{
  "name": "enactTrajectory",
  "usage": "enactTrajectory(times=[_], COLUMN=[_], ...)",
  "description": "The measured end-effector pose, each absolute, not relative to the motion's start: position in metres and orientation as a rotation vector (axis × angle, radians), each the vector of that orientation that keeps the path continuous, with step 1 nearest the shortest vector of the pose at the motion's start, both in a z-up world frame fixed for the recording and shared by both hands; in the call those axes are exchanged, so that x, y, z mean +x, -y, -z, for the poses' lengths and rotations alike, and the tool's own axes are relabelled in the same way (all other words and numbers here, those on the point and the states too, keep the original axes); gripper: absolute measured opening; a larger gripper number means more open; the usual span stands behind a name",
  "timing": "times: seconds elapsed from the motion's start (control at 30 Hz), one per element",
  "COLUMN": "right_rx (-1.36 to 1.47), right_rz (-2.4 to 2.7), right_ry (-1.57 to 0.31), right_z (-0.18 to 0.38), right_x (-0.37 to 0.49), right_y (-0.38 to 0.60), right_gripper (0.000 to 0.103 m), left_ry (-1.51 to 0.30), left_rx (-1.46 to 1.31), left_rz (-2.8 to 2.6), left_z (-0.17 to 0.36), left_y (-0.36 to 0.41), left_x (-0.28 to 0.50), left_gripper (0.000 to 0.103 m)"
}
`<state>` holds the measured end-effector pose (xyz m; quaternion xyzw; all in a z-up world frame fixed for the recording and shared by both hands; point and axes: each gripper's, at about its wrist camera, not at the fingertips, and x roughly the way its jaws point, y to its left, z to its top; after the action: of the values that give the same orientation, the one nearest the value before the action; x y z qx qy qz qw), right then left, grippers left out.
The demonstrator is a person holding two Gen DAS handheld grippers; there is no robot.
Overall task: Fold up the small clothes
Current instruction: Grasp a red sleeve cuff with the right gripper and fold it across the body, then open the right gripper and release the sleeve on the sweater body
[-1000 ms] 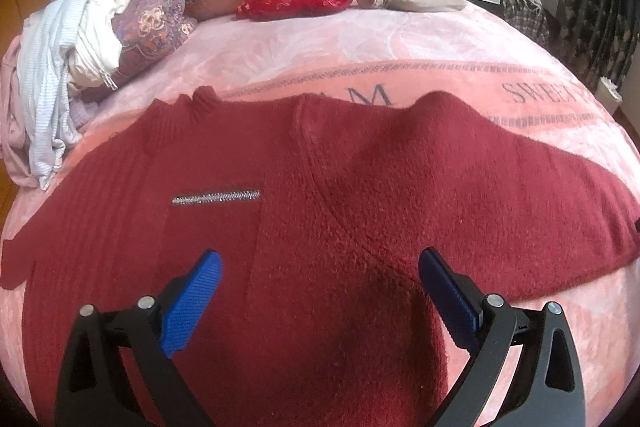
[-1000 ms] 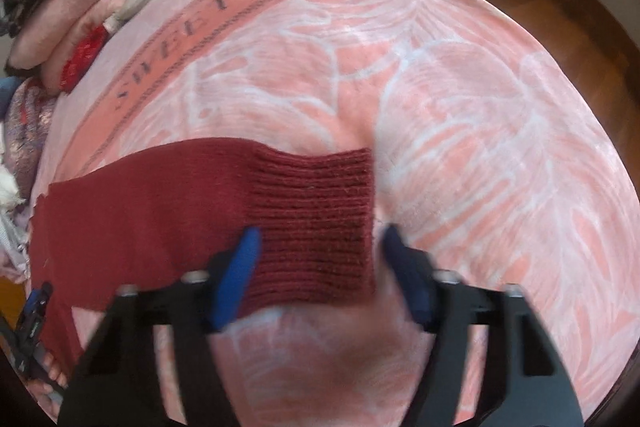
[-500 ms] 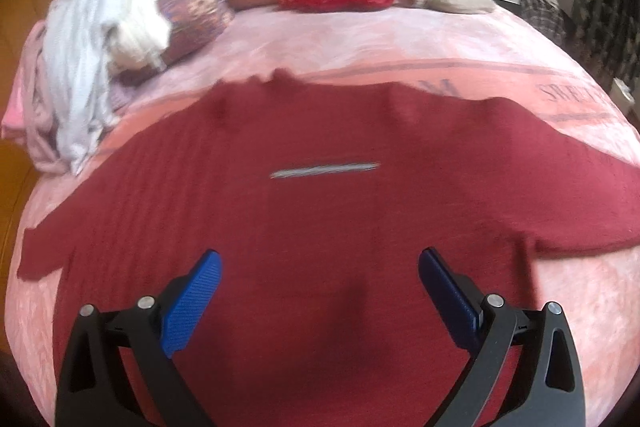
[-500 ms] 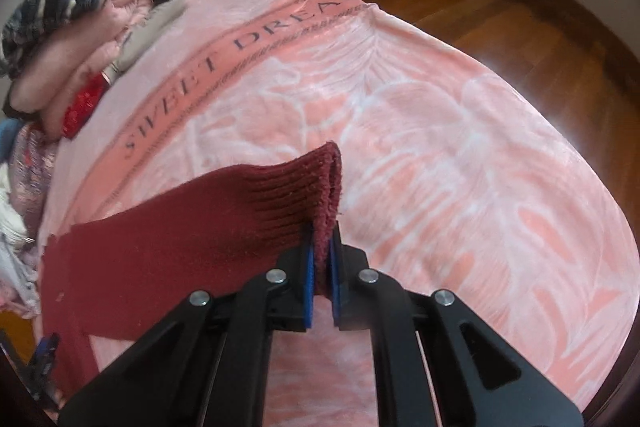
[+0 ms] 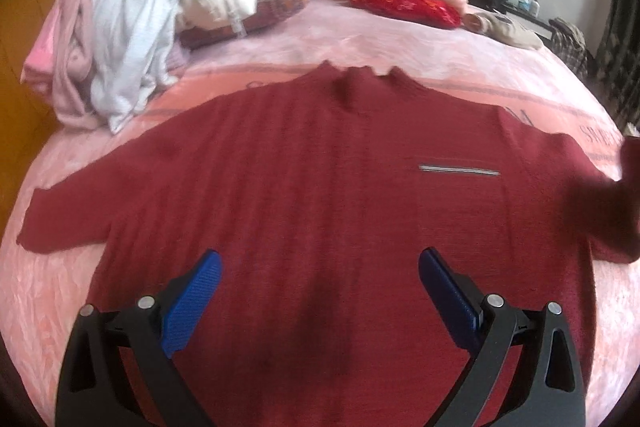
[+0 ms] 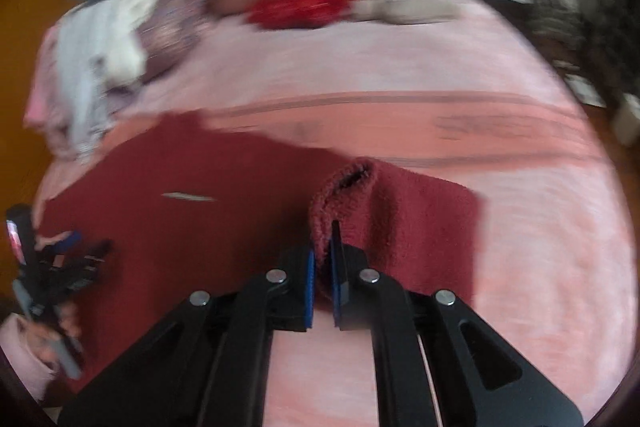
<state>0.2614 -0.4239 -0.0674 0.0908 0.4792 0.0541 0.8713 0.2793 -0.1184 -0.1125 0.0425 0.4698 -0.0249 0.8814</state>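
— Where's the garment?

— The dark red knitted sweater (image 5: 320, 195) lies flat, front up, on the pink patterned bedspread (image 6: 400, 75). My right gripper (image 6: 322, 275) pinches its ribbed sleeve cuff (image 6: 344, 203); my left gripper (image 5: 320, 291) hangs spread and empty over the hem.

— How should the fold go?

— I'd say carry the cuff straight across the chest, keep the sleeve taut, and lay it square.

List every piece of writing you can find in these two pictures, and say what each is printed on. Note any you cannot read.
Letters on the bedspread's orange band, left wrist view: cut off and blurred; only something like "SWEE" shows.
The same band, right wrist view: dark smears, unreadable.
Red sweater: a silver strip, no lettering.
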Motion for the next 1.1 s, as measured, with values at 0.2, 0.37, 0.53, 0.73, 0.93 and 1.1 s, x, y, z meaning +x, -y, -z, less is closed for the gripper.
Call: enactTrajectory(times=[0.2, 0.37, 0.53, 0.73, 0.93, 1.1], right_rx=[0.078, 0.075, 0.108, 0.211, 0.246, 0.192], right_rz=[-0.231, -0.301, -0.334, -0.268, -0.201, -0.166], right_ry=[-1.078, -1.132, -1.097, -0.997, -1.009, -0.992], right_z=[0.091, 0.116, 0.111, 0.089, 0.112, 0.122], right_x=[0.301, 0.323, 0.318, 0.283, 0.259, 0.236], right_y=[0.314, 0.254, 0.244, 0.302, 0.370, 0.394], right_gripper=[0.005, 0.006, 0.041, 0.041, 0.042, 0.042], left_ry=[-0.981, -0.958, -0.970, -0.981, -1.035, -1.107], left_rx=[0.037, 0.044, 0.046, 0.079, 0.151, 0.098], left_rz=[0.022, 0.017, 0.060, 0.160, 0.129, 0.073], left_z=[0.115, 0.117, 0.122, 0.128, 0.143, 0.163], left_y=[0.069, 0.051, 0.058, 0.106, 0.167, 0.182], left_x=[0.290, 0.292, 0.289, 0.280, 0.288, 0.306], left_gripper=[0.099, 0.099, 0.099, 0.099, 0.099, 0.099])
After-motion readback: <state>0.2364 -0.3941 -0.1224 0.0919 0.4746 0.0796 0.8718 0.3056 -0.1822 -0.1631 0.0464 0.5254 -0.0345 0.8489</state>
